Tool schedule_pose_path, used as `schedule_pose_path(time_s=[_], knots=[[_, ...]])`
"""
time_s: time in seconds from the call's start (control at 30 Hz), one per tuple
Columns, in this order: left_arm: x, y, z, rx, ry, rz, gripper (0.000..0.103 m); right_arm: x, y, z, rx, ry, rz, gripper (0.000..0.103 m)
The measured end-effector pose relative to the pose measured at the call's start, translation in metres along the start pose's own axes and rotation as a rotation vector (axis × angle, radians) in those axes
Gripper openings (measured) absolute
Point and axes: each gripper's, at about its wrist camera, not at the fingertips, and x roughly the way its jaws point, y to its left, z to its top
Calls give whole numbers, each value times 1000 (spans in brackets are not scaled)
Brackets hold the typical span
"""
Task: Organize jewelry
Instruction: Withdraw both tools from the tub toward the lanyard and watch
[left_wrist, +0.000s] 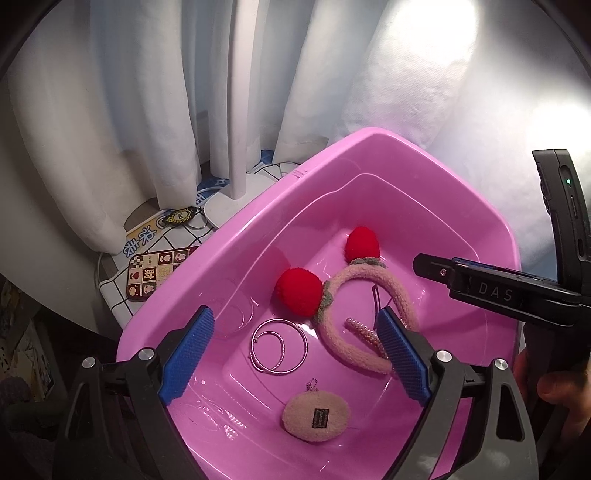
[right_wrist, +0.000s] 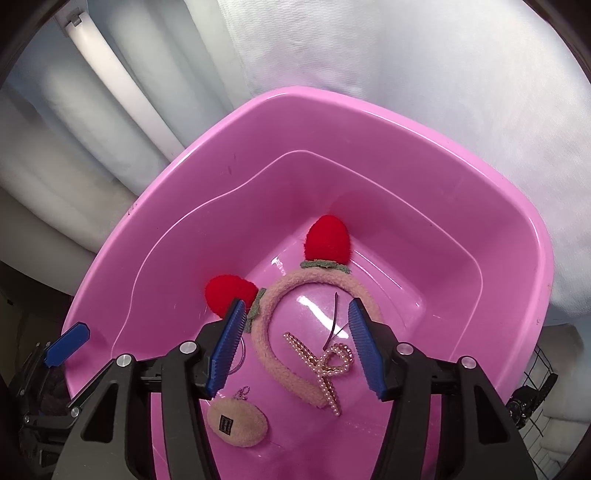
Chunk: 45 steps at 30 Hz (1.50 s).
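Both grippers' fingers (left_wrist: 192, 354) apart, empty, over pink basin (left_wrist: 369, 155) holding headband (left_wrist: 354, 332), hoops (left_wrist: 279, 345), pearl clip (right_wrist: 325, 369), plush charm (left_wrist: 316, 419)

In the left wrist view, the right pad (left_wrist: 400, 358) covers part of the pearl hair clip (left_wrist: 364, 329) and headband (left_wrist: 369, 321). The hand (left_wrist: 561, 387) at lower right is cut off by the edge. Lettering on the pouch (left_wrist: 316, 416) label is too small to read.
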Motion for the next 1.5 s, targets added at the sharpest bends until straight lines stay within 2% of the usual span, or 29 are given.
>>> schedule_pose_path(time_s=[0.07,0.23,0.3,0.43,0.63,0.97,1.1,1.5], knots=[[-2,1,0,3,-6,4,88,0,0,0,10,2,-3,65],[-9,6,1,11,-24,5,88,-4,0,1,43,-9,8,65],[-14,7,1,13,-42,9,94,-8,-1,0,52,-19,17,65],[-23,8,2,12,-62,2,94,-18,1,-2,46,-40,21,65],[-46,5,0,18,-124,4,94,-57,4,-15,24,-130,34,65],[-79,-17,-21,31,-154,-23,94,-111,-12,-56,30,-199,14,69],[-90,-31,-37,36,-157,-21,94,-124,-21,-76,26,-197,-31,69],[-132,-86,-83,40,-173,-26,95,-167,-71,-142,21,-177,-45,69]])
